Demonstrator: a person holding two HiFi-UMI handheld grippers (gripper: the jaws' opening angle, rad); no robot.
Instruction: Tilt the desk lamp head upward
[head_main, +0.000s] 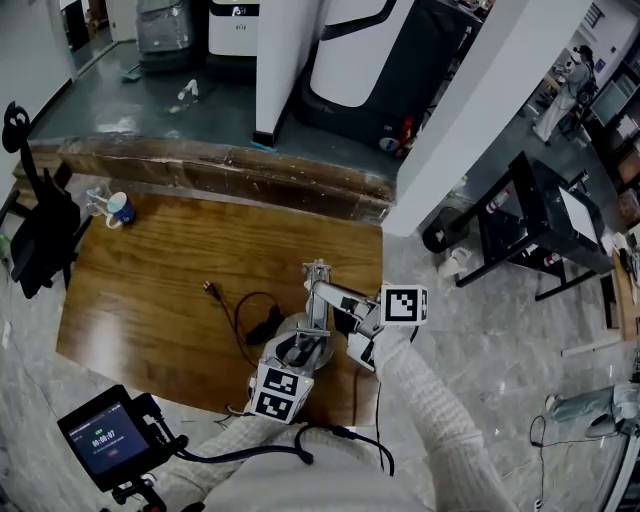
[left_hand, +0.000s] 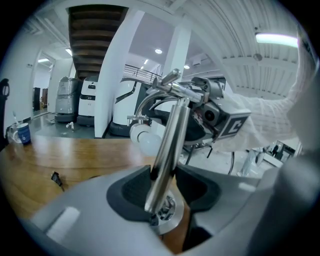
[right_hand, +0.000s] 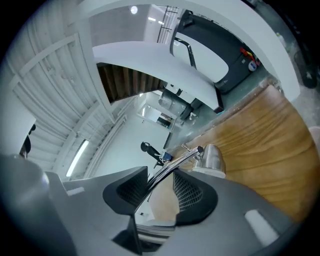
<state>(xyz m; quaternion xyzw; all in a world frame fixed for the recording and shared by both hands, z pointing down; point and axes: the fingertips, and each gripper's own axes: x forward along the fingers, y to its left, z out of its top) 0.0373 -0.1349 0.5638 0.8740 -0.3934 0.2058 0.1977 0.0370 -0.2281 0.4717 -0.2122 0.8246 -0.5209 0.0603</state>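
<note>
A chrome desk lamp stands near the front edge of the wooden table. My left gripper is down at the lamp's round base, and in the left gripper view its pads press on the upright chrome pole. The white bulb of the lamp head shows behind the pole. My right gripper reaches in from the right. In the right gripper view the thin chrome arm runs between the jaws along the left pad, with a gap to the right pad. The metal shade hangs beyond.
A black cable with its plug lies left of the lamp. A blue-and-white mug stands at the table's far left corner. A black chair is off the left edge, a handheld screen at bottom left.
</note>
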